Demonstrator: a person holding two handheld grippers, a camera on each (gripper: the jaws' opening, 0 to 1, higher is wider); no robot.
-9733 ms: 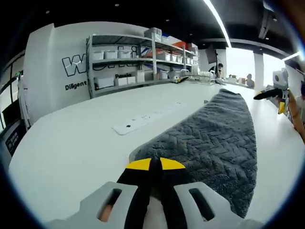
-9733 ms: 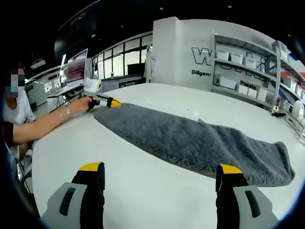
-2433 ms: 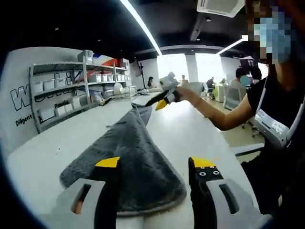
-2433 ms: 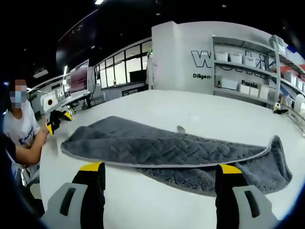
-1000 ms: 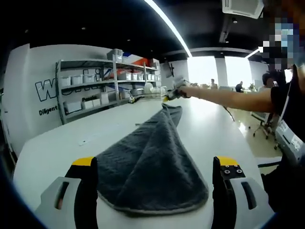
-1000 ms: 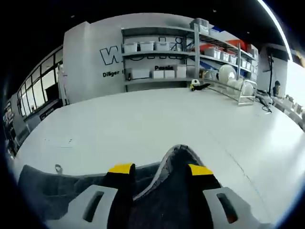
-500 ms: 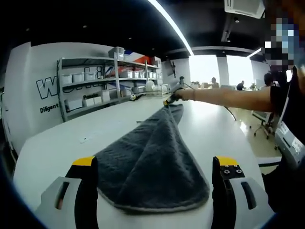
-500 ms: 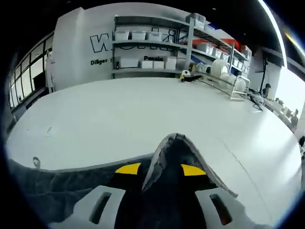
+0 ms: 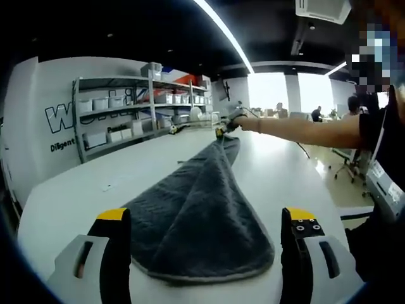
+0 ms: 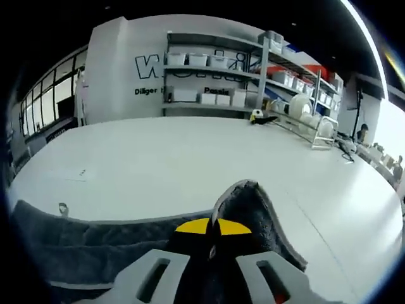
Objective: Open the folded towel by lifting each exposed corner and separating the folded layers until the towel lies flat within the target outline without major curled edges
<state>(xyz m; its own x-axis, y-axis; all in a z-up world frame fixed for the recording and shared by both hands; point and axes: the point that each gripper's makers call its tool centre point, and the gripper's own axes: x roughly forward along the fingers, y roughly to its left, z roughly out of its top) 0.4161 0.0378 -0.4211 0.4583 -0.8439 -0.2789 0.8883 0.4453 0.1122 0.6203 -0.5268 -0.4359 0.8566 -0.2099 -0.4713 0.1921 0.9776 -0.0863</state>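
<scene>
grey towel (image 9: pixel 201 209) is clamped at its far corner by right claw (image 10: pixel 211 235); left claw (image 9: pixel 205 253) held apart; layer to be peeled across white surface (image 9: pixel 88 196) next.

White wall (image 10: pixel 120 69) behind the shelving: big outlined "W", rest hidden by shelves; smaller line under it starts "Dilige", cut off.

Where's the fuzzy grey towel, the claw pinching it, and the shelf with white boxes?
Fuzzy grey towel (image 9: pixel 202 215): left gripper view, middle of its top layer.
Right claw (image 10: pixel 212 229): right gripper view, shut yellow tips on the towel.
Metal shelf with white boxes (image 10: pixel 209 79): right gripper view, middle shelves.
</scene>
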